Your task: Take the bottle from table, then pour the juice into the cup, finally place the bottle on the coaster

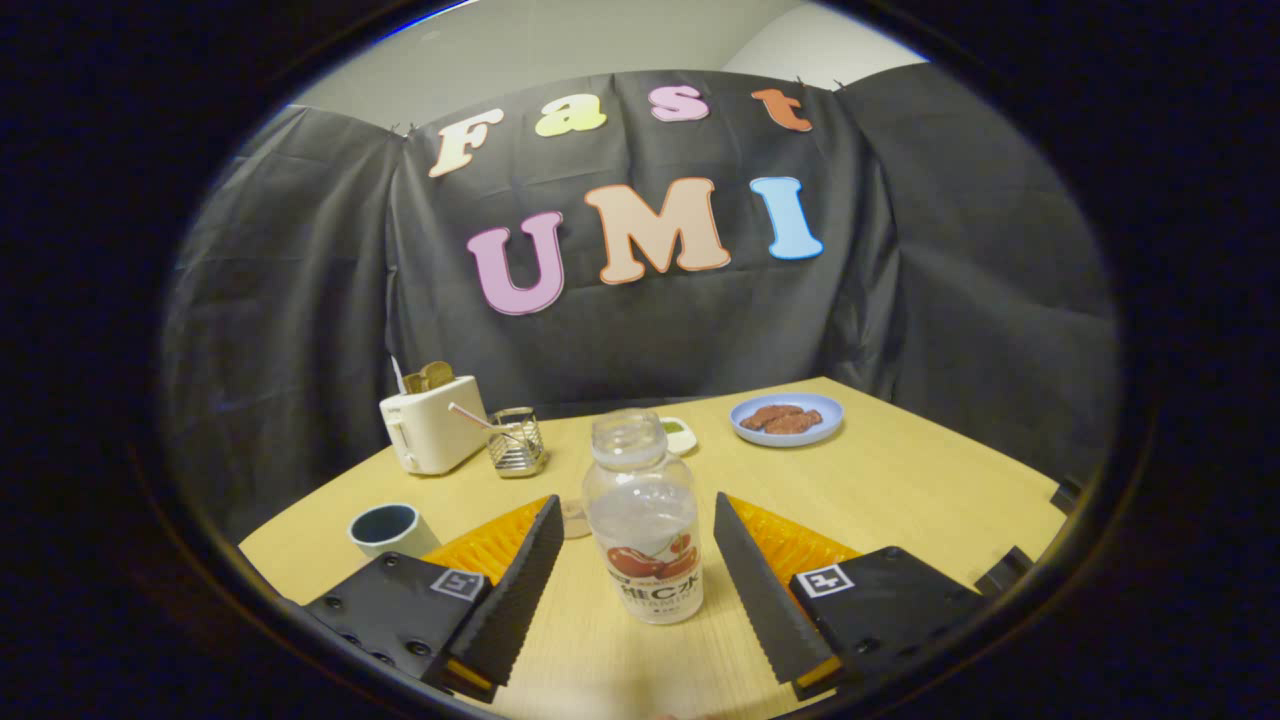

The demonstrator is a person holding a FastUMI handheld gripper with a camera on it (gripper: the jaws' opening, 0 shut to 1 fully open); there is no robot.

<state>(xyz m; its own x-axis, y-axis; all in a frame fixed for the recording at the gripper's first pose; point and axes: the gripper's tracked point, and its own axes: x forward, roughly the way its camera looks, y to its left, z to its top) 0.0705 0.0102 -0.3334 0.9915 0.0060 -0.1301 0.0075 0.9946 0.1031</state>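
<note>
A staged recording booth: wooden table (900,480) backed by draped black cloth (300,330), dressed kitchen-style (toaster (432,432), plate of food (787,418)).

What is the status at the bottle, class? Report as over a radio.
Gripper open, fingers either side of bottle, not touching. Bottle upright, cap off. Cup beyond the fingers, nothing between.

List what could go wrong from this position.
1. The gripper is open, fingers either side of the bottle with gaps; an uneven close could tip it.
2. The bottle has no cap, so a knock may spill it.
3. The cup sits beside one finger; swinging over could bump it.
</note>
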